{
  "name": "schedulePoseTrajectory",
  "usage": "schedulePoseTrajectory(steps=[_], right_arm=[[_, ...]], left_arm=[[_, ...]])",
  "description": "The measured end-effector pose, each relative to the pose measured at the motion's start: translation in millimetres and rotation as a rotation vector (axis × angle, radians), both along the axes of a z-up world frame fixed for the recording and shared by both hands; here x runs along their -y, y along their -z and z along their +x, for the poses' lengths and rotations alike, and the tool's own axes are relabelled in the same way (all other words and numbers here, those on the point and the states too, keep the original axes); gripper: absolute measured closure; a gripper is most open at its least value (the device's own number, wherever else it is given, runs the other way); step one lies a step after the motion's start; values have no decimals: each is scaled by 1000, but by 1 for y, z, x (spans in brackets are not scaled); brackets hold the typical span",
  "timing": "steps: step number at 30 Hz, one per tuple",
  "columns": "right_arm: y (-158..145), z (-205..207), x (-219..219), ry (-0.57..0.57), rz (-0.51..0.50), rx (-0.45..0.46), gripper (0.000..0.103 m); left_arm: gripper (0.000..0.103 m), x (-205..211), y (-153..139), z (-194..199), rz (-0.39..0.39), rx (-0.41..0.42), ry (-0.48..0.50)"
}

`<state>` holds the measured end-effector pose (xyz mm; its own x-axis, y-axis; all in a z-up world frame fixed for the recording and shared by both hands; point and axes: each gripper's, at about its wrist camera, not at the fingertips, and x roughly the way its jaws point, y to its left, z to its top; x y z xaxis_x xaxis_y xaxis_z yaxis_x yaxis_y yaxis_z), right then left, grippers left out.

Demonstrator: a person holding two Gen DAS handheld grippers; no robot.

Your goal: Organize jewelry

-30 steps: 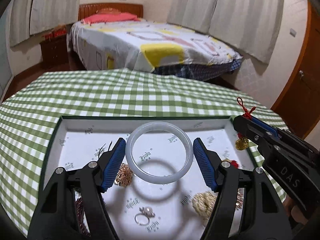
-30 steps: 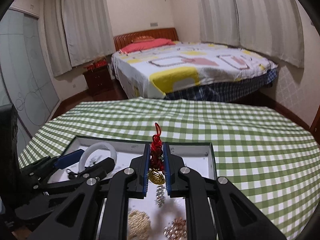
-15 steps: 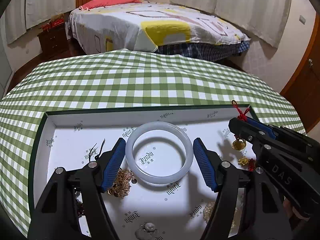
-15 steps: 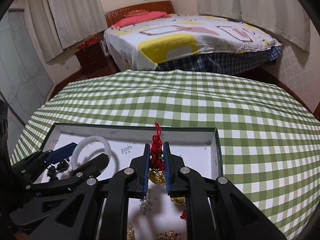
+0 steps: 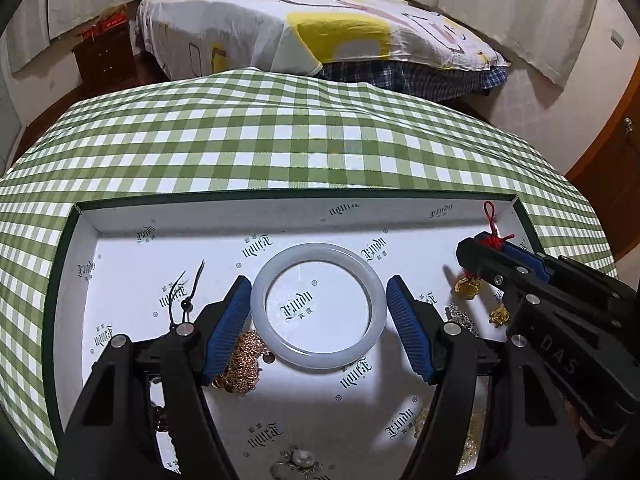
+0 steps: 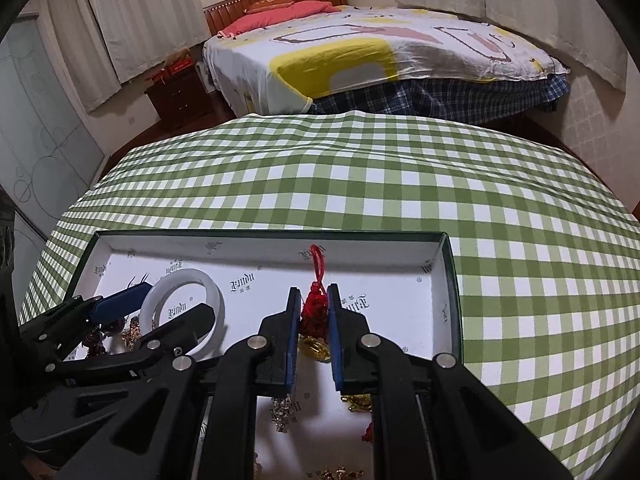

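A white jade bangle (image 5: 320, 359) sits between the blue pads of my left gripper (image 5: 319, 280), which is shut on it just above the floor of the white-lined box (image 5: 280, 216). In the right wrist view the bangle (image 6: 188, 274) and left gripper (image 6: 180, 298) show at lower left. My right gripper (image 6: 314, 290) is shut on a red knotted charm (image 6: 314, 312), whose gold pendant (image 6: 316, 348) hangs below the fingers over the box's right part. The left wrist view also shows this gripper (image 5: 472, 248), the charm (image 5: 494, 236) and the pendant (image 5: 468, 286).
Loose in the box lie a gold chain (image 5: 244, 360), a black cord (image 5: 186, 296), a pearl ring (image 5: 302, 458), a small gold piece (image 5: 500, 314) and dark beads (image 5: 160, 416). The box rests on a green checked tablecloth (image 5: 280, 140). A bed stands beyond the table.
Both grippers have sunk and tipped further down toward the box, which now looms larger in both views. The bangle and the red charm stay gripped.
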<state>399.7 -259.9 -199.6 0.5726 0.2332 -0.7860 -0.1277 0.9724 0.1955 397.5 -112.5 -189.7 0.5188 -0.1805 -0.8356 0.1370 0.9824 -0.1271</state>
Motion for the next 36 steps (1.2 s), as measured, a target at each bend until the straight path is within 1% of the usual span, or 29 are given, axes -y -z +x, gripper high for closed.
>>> schedulePoseTrajectory(steps=[3, 8, 11, 13, 15, 16, 20, 22, 23, 25, 27, 29, 31, 36], right_arm=[[0, 0, 0, 1, -1, -1, 89], [0, 0, 2, 13, -2, 2, 85], [1, -1, 5, 22, 1, 3, 74], [1, -3, 6, 24, -5, 8, 65], [1, -6, 5, 25, -11, 13, 61], [1, -7, 5, 26, -13, 17, 60], [-4, -14, 4, 35, -25, 53, 53], [-9, -18, 4, 46, -35, 74, 46], [-12, -21, 4, 53, -39, 89, 44], [-16, -25, 4, 67, -43, 110, 36], [-20, -31, 5, 82, -60, 130, 31], [-22, -38, 4, 87, -77, 145, 29], [-23, -44, 3, 92, -87, 154, 27], [-23, -59, 0, 100, -95, 165, 24]], left_arm=[[35, 0, 2, 1, -4, -9, 6], [35, 0, -2, -1, -2, 14, 5], [34, -3, -2, -2, -9, 11, -2], [34, -8, -3, -3, -22, 13, -18], [32, -13, -5, -5, -34, 17, -36], [29, -15, -7, -6, -36, 22, -43], [28, -21, -15, -12, -43, 50, -52], [26, -23, -20, -16, -50, 68, -54], [24, -26, -24, -19, -56, 83, -60], [22, -28, -29, -24, -55, 106, -64], [18, -31, -32, -29, -50, 127, -66], [12, -33, -33, -36, -46, 141, -70], [11, -35, -34, -44, -40, 156, -75], [8, -40, -38, -62, -15, 190, -80]])
